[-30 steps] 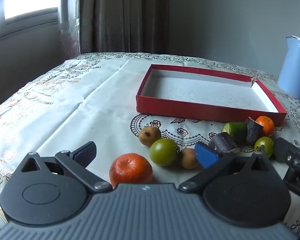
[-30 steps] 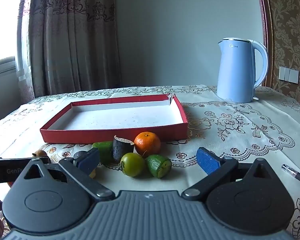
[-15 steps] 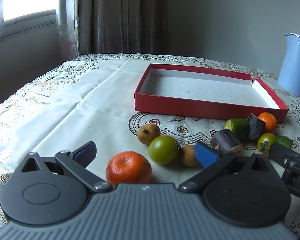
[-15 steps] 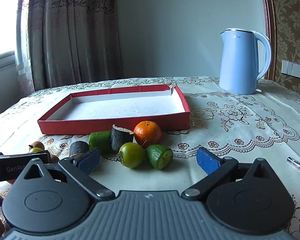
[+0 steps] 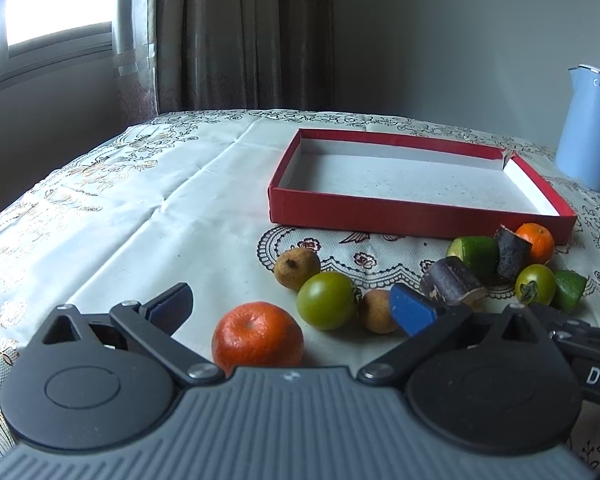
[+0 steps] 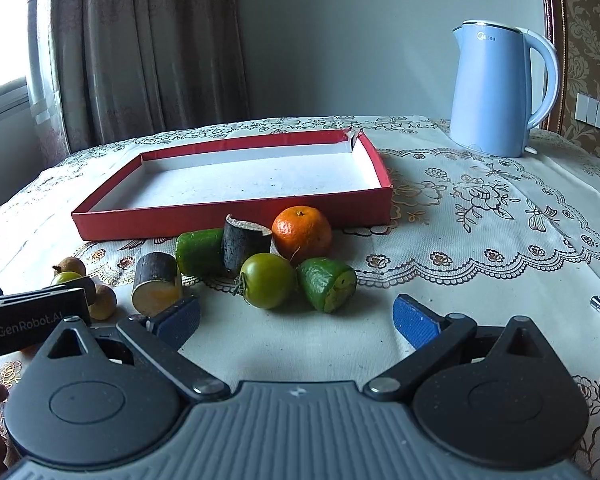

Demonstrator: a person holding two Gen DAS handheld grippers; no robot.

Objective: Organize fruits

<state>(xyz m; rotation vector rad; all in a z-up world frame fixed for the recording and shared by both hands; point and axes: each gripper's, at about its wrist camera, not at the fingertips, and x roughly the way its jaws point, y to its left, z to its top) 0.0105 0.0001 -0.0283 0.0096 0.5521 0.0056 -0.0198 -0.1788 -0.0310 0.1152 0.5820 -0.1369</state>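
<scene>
Left gripper (image 5: 290, 306): jaws spread wide, nothing between the pads. The near mandarin (image 5: 258, 338) sits on the cloth just ahead of the gap and slightly left of centre, so this looks lined up as the first pick.

Right gripper (image 6: 296, 316): also wide open and empty, low over the tablecloth (image 6: 480, 240). The green tomato (image 6: 267, 280) and a cut green piece (image 6: 328, 284) lie just beyond its fingertips; either could be its target, I cannot tell which.

Middle ground, left wrist view: another green tomato (image 5: 327, 300) with two small brown fruits beside it, one behind at left (image 5: 297, 268), one at right (image 5: 376, 312). Further right are dark cane sections (image 5: 452, 282), a green chunk and a second mandarin (image 6: 302, 234), which rests just in front of the box wall.

Far: red box (image 5: 420, 218), shallow, white inside, holding no fruit. Judgement: sorting not yet begun; all fruit is clustered along the box's near wall, giving short lifts over the low rim. Round fruit may roll if nudged.

Blue kettle (image 6: 496, 88) stands well behind, to the right, clear of the work.
</scene>
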